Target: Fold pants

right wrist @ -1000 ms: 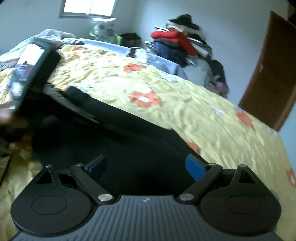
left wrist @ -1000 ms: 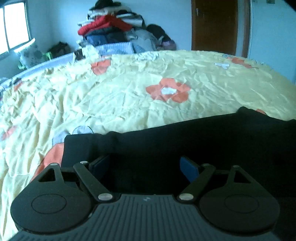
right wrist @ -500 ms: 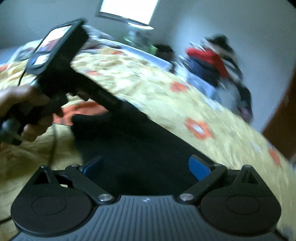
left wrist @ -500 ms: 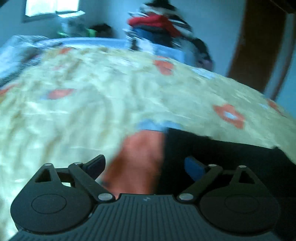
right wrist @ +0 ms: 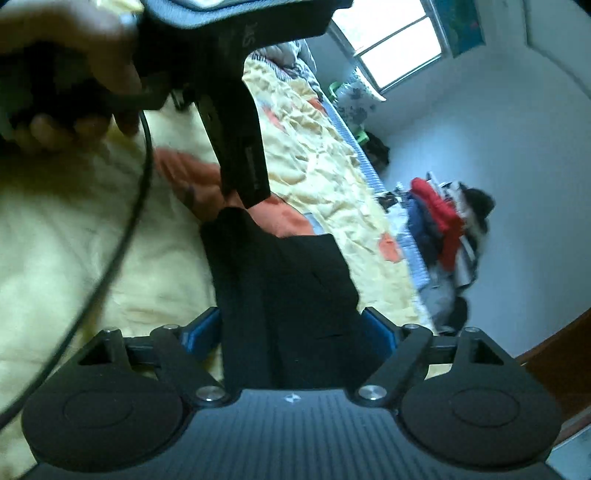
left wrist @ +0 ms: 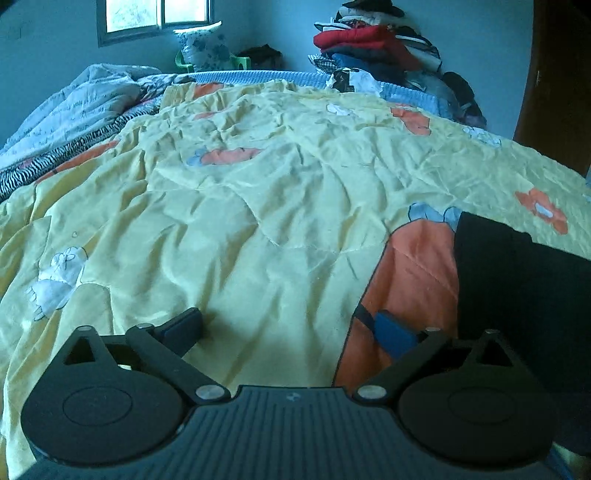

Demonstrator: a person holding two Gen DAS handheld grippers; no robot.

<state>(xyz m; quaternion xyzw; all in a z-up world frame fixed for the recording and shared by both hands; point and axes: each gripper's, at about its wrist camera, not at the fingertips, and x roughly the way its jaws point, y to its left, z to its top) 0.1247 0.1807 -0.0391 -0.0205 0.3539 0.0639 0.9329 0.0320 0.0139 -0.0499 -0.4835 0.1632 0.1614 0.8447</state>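
Observation:
The black pants (left wrist: pixel 517 280) lie on the yellow flowered bedspread (left wrist: pixel 258 206), at the right edge of the left wrist view. My left gripper (left wrist: pixel 288 328) is open and empty over the bedspread, just left of the pants' end. In the right wrist view the folded black pants (right wrist: pixel 280 280) run away from the camera, and my right gripper (right wrist: pixel 291 328) is open with a finger on either side of them. The left gripper's body and the hand holding it (right wrist: pixel 236 122) hover beyond the pants' far end.
A pile of clothes (left wrist: pixel 373 48) stands past the bed's far edge. A white quilt (left wrist: pixel 74 103) lies at the far left. A window (left wrist: pixel 155 18) and a brown door (left wrist: pixel 557 85) are on the walls. A cable (right wrist: pixel 122 229) hangs from the left gripper.
My left gripper has swung left off the pants and now sits over bare bedspread. My right gripper has turned so the pants run lengthwise between its fingers.

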